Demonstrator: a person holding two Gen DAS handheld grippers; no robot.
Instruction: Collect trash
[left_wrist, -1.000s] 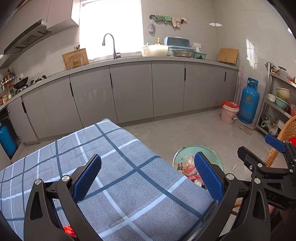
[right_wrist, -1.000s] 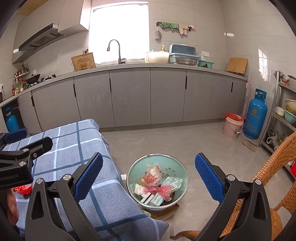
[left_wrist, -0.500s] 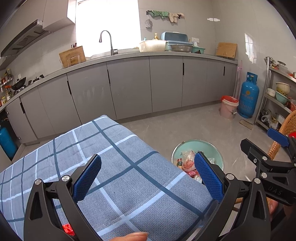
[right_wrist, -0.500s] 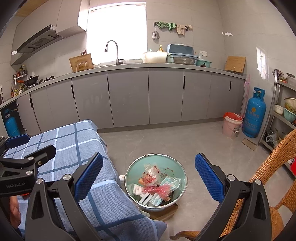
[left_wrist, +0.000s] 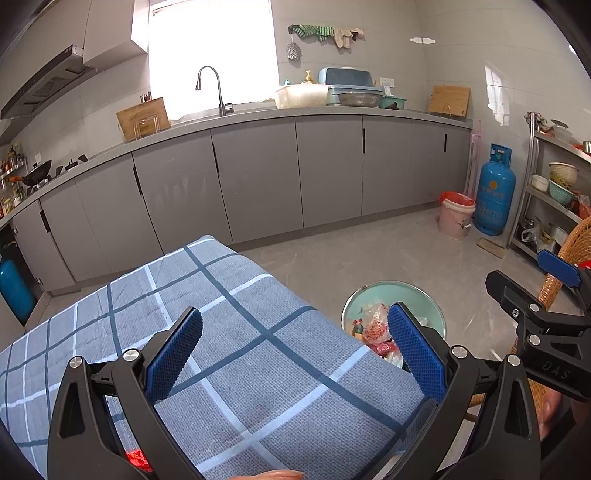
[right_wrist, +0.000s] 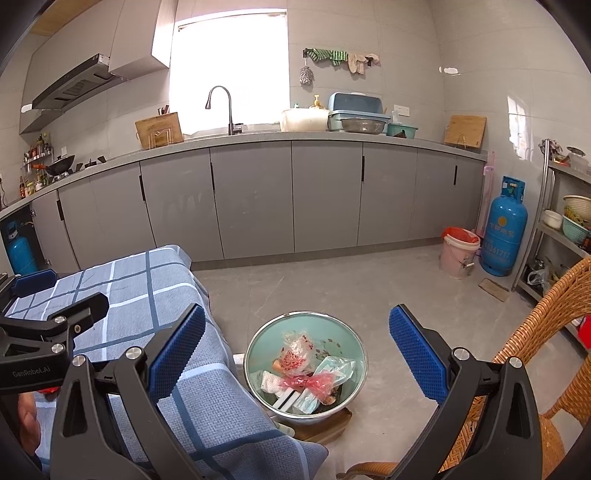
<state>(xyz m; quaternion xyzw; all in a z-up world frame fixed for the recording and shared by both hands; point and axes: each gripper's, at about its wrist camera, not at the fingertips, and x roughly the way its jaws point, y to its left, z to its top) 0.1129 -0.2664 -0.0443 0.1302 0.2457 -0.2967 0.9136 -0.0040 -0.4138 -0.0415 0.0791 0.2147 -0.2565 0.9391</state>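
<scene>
Left gripper (left_wrist: 293, 352): blue dimpled pads on black arms, spread wide and empty, held above the table's checked cloth (left_wrist: 236, 354).
Right gripper (right_wrist: 295, 354): same build, jaws wide apart, nothing between them, framing the bin (right_wrist: 258, 347) on the floor.
Cloth: coarse grey-blue weave with dark and white stripes, draped over the table edge.
Bin: round pale-green basin with a metal rim, beside the table's corner, resting on a wooden board.
Trash (right_wrist: 306, 376): crinkled clear and red plastic wrappers, white paper and packets heaped inside the bin; no single long axis can be told.
Red scrap (left_wrist: 135, 458): small, on the cloth near the left gripper's base, mostly hidden.
Chair (right_wrist: 546, 354): woven wicker, right of the bin.
Change from a second ago: the left view sits slightly higher, showing more of the bin; jaws unchanged.
</scene>
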